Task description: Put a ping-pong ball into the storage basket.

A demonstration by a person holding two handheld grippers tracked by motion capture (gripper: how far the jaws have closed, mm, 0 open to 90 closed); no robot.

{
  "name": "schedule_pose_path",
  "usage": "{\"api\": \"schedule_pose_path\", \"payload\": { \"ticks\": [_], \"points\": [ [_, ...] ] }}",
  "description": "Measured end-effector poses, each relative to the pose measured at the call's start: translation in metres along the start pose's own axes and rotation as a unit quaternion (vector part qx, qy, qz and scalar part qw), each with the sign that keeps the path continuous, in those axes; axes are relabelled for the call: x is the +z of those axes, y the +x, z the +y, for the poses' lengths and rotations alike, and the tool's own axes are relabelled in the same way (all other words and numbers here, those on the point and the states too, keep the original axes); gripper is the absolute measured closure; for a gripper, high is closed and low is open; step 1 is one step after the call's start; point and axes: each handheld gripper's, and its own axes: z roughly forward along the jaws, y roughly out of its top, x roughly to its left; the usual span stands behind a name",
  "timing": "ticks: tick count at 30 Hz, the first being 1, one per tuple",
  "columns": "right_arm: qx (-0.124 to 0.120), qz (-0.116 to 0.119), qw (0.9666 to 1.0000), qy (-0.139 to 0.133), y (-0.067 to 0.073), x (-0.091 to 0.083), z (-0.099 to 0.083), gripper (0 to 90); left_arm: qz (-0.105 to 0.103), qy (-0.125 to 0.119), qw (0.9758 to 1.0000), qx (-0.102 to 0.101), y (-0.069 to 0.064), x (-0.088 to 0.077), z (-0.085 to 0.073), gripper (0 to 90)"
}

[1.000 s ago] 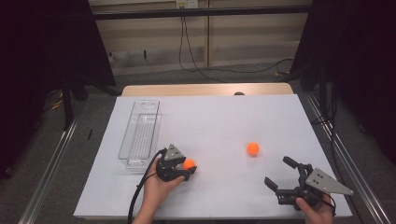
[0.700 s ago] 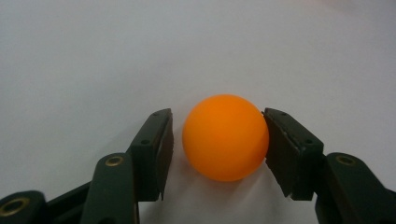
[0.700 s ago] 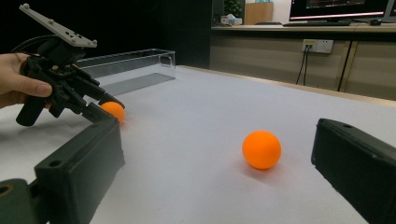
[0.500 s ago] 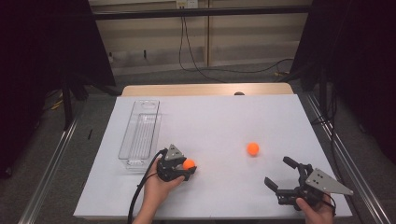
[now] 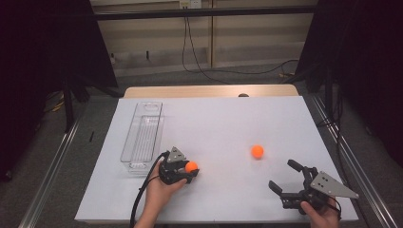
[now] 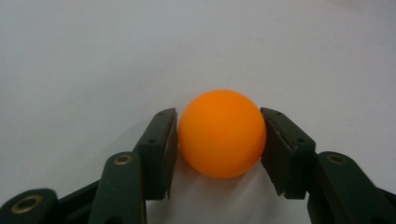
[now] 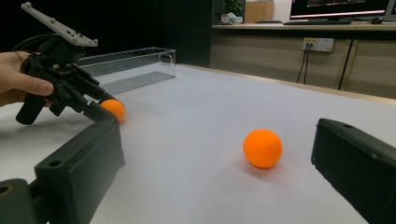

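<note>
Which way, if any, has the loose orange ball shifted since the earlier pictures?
No. The loose orange ball sits at the same spot on the table, equally far right of the clear tray.

Looks like lab or test room set up inside office space. White-covered table [image 5: 214, 123] ringed by black curtains [image 5: 43, 57] on both sides, metal frame rails [image 5: 47, 166] along floor. Cables [image 5: 199, 57] hang down pale wall panel to wall socket [image 7: 316, 44]. Beyond table: long counter [image 7: 299, 32], monitor [image 7: 341, 8] lit on top.
</note>
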Motion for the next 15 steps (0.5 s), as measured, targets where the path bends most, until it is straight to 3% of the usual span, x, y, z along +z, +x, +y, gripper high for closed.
{"api": "schedule_pose_path", "payload": {
  "ticks": [15],
  "points": [
    [-0.002, 0.002, 1.0000, 0.000, -0.0002, 0.0003, 0.0001, 1.6, 0.003, 0.003, 1.0000, -0.008, -0.0002, -0.0009, 0.0001, 50.6]
  ]
}}
